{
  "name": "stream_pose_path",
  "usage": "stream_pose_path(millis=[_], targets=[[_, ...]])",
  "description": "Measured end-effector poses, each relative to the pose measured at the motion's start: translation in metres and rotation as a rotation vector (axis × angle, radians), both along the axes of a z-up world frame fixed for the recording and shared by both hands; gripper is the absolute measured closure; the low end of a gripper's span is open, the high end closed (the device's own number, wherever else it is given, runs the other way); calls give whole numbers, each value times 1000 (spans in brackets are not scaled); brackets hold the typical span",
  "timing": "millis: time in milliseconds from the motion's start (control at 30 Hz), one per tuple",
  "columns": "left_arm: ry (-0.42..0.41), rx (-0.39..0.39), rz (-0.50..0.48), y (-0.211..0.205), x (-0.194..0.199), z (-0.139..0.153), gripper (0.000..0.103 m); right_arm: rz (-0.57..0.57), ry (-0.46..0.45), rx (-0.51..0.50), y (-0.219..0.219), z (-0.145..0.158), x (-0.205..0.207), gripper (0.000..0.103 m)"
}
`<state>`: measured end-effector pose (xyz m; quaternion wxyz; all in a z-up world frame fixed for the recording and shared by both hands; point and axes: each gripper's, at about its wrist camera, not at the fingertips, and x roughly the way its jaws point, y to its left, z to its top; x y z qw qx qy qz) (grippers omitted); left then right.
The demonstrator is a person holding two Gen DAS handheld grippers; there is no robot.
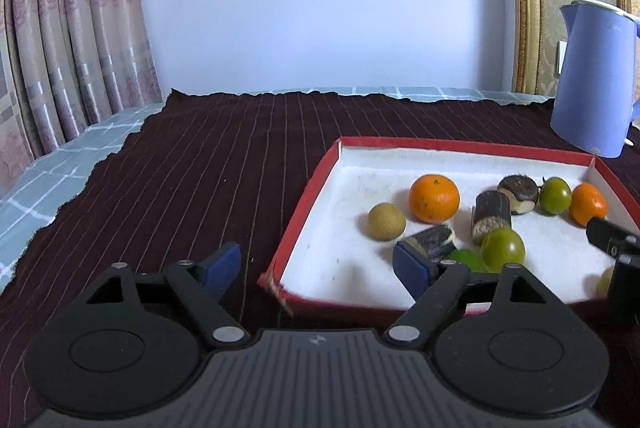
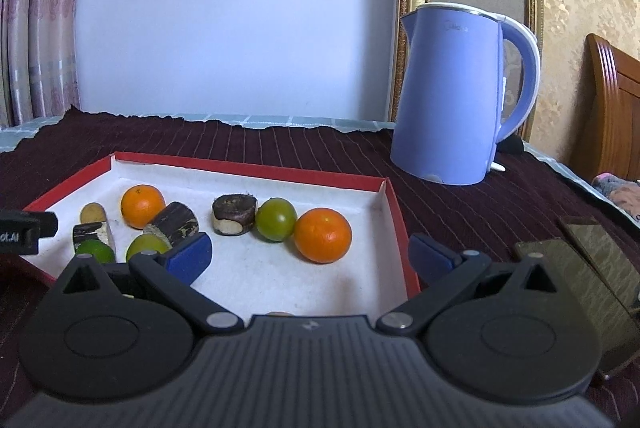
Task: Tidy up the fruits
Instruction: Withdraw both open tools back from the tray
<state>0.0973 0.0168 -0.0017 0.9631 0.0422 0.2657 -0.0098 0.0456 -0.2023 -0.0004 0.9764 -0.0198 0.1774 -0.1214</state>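
A shallow red box with a white inside point(image 1: 308, 204) point(image 2: 394, 212) lies on the dark cloth and holds the fruit. In it are two oranges point(image 1: 434, 198) point(image 2: 323, 235), green round fruits point(image 1: 503, 249) point(image 2: 276, 219), a tan round fruit point(image 1: 386, 221) and dark sugarcane pieces point(image 1: 491, 214) point(image 2: 234, 214). My left gripper point(image 1: 318, 268) is open and empty over the box's near left corner. My right gripper point(image 2: 310, 254) is open and empty over the box's near right part. Part of the right gripper shows at the right edge of the left wrist view point(image 1: 612, 236).
A lilac electric kettle point(image 2: 452, 96) point(image 1: 592, 80) stands behind the box at the right. A dark maroon striped cloth point(image 1: 192, 164) covers a checked tablecloth point(image 1: 48, 180). Two dark flat objects point(image 2: 576, 264) lie right of the box. Curtains point(image 1: 72, 28) hang at the left.
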Motion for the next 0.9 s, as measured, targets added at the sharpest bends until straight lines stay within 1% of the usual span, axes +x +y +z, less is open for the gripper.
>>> stream_pose_path(millis=[167,367,533,767,900], targets=[[13,-12,0,7,-8,-5,19,4,-14,25,1,0,-12,0],[-4,-30,3,13,-18,-3,19,28,17,58,0,-2,-25,0],[-7,-35,-4,16,-27,-4,17,48,34,33,7,-3,-33,0],[13,-25,-14,19,-35,-14,17,81,75,-16,19,-6,-40,0],[31,-20,-19,19,-37,-19,17,100,106,-26,24,-8,-41,0]])
